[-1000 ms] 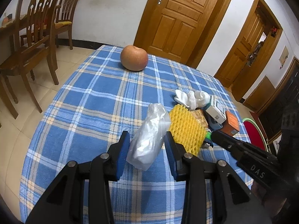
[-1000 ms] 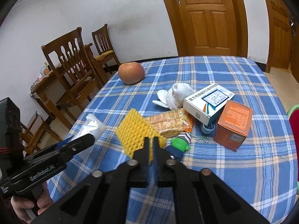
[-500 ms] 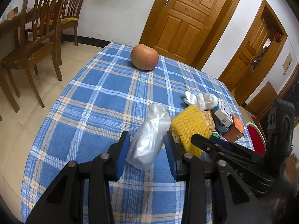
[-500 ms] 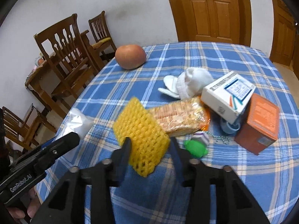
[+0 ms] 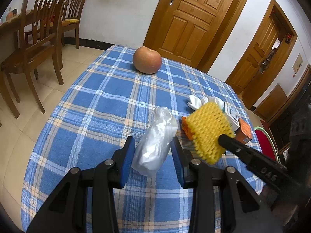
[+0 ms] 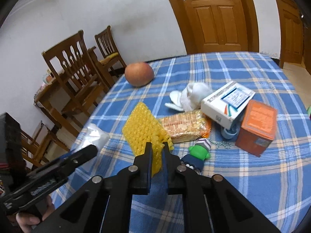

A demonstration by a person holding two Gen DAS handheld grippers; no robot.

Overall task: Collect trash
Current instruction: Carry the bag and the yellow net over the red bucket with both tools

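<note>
My left gripper point(image 5: 153, 151) is shut on a crumpled clear plastic bag point(image 5: 155, 141) and holds it above the blue checked tablecloth point(image 5: 101, 104). The bag also shows at the left of the right wrist view point(image 6: 95, 136). My right gripper point(image 6: 156, 149) is shut on the lower edge of a yellow foam fruit net point(image 6: 144, 131) and holds it lifted off the table. The net also shows in the left wrist view point(image 5: 210, 130), beside the bag.
A round fruit point(image 6: 139, 73) sits at the far side of the table. A white cloth point(image 6: 190, 97), a snack packet point(image 6: 184, 126), a white box point(image 6: 227, 101), an orange box point(image 6: 256, 126) and a green toy point(image 6: 200, 151) lie at the right. Wooden chairs point(image 5: 38, 44) stand to the left.
My right gripper opened around the yellow net, then shut on it and lifted it off the table. My left gripper kept hold of the plastic bag.
</note>
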